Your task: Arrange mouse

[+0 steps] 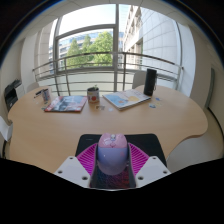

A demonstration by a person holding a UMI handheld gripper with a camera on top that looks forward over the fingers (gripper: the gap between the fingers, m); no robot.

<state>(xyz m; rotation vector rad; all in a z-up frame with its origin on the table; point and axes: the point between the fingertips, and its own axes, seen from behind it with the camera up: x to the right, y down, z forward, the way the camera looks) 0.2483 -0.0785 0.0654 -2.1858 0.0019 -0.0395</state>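
A pale pink-lilac mouse (112, 152) sits between my gripper's (112, 165) two fingers, whose magenta pads (88, 158) press against both of its sides. It is held over a dark mouse mat (148, 143) that lies at the near edge of the wooden table (60, 130). The mouse's underside is hidden, so I cannot tell whether it touches the mat.
Beyond the mat, the table carries a magazine (66, 103) at left, a cup (93, 96) in the middle, another magazine (127, 98) at right and a dark speaker (150, 82). A jar (44, 95) stands at far left. Windows and a railing lie behind.
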